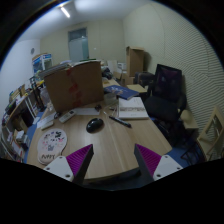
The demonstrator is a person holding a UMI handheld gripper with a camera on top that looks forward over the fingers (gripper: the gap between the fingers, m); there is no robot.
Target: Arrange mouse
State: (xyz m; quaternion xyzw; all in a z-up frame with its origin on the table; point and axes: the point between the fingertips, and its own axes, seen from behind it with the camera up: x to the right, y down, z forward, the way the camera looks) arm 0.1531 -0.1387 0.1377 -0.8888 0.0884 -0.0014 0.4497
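Observation:
A dark computer mouse [95, 125] lies on the light wooden desk [110, 148], well beyond my fingers and a little left of the line between them. My gripper [112, 158] is open and empty above the desk's near part. Its purple pads [78, 160] stand wide apart with only bare desk between them.
A large cardboard box [73, 86] stands behind the mouse. An open notebook [131, 108] and a pen [121, 121] lie to the mouse's right. A round patterned thing [49, 146] lies left of my fingers. A dark chair [166, 88] and shelves [22, 115] flank the desk.

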